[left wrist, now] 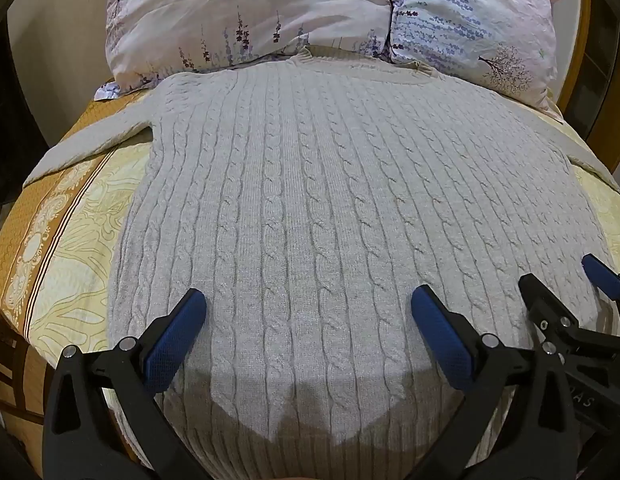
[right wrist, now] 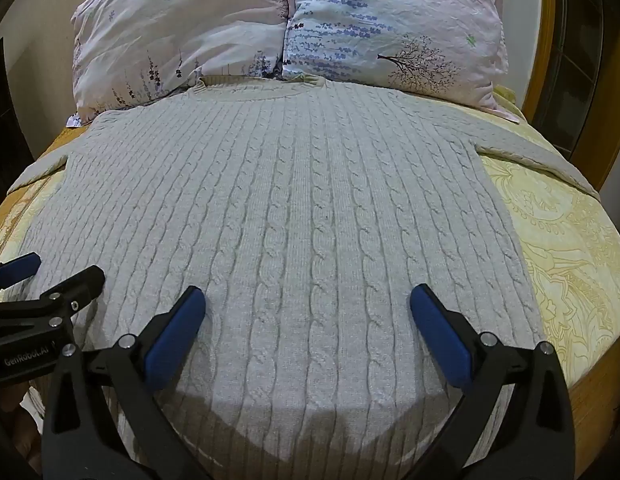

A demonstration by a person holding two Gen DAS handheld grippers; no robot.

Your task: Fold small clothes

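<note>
A light grey cable-knit sweater lies flat on the bed, neck towards the pillows, sleeves spread to both sides. It also fills the right wrist view. My left gripper is open and empty, hovering over the sweater's lower left part. My right gripper is open and empty over the lower right part. The right gripper also shows at the right edge of the left wrist view, and the left gripper at the left edge of the right wrist view. The hem is hidden below the fingers.
Two floral pillows lean at the head of the bed, touching the sweater's neck. A yellow patterned bedsheet shows on both sides. A wooden bed frame rises at the far right.
</note>
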